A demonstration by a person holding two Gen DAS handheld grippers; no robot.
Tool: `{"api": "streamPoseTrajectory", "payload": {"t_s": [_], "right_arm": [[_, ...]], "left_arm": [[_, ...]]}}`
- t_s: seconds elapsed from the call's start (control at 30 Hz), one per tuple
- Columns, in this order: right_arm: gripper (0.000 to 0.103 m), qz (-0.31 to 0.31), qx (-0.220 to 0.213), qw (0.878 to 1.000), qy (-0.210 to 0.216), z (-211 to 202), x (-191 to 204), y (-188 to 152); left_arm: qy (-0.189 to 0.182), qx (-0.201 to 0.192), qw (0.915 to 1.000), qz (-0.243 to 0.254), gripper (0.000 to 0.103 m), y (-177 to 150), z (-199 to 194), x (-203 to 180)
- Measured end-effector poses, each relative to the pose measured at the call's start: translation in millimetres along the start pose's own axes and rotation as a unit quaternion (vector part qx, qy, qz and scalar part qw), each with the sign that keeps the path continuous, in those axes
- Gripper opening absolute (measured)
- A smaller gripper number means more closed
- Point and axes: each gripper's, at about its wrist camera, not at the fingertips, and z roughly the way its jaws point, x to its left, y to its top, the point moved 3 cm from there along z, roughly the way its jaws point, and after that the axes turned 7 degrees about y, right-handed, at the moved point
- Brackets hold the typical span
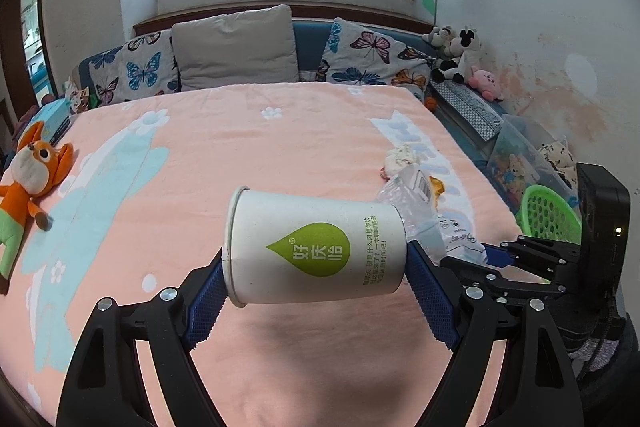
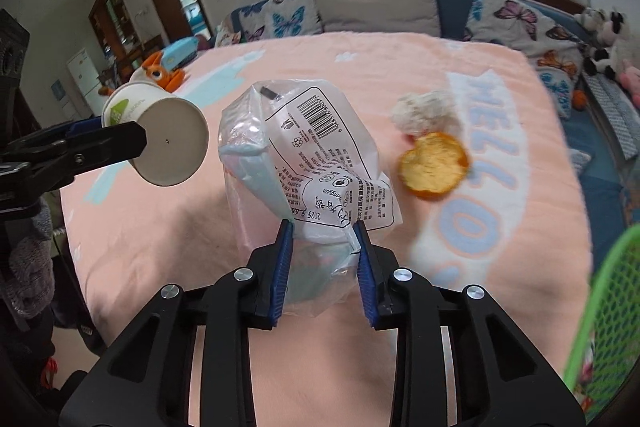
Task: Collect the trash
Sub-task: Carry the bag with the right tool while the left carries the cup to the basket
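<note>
Left wrist view: the left gripper (image 1: 316, 281) is clamped end to end on a white paper cup (image 1: 316, 247) lying sideways, rim to the left, above the near edge of the pink bed (image 1: 240, 147). Beyond it, the right gripper (image 1: 486, 255) carries a clear plastic bag (image 1: 416, 203). A green basket (image 1: 548, 213) stands by the bed's right edge.

Right wrist view: the right gripper (image 2: 322, 227) pinches the plastic bag (image 2: 304, 147), its blue fingers narrowed on the crumpled lower end. An orange peel (image 2: 434, 165) and a crumpled tissue (image 2: 424, 111) lie touching toward the bed's (image 2: 160, 227) right edge.
</note>
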Motion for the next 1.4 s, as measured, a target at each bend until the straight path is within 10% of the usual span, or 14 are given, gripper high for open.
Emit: {"api": "streamPoseTrajectory", "payload": {"t_s": [0.73, 1.4], "right_arm": [[0.033, 0.154, -0.069, 0.967, -0.189, -177.2, -135.9, -84.9], [0.052, 0.247, -0.073, 0.931, -0.257, -208.4, -220.0, -135.4]], "left_arm": [[-0.121, 0.002, 0.9856, 0.118, 0.081, 17.6, -0.8, -160.3], [-0.172, 0.015, 0.9663, 0.191, 0.081, 23.0, 10.2, -272.7]]}}
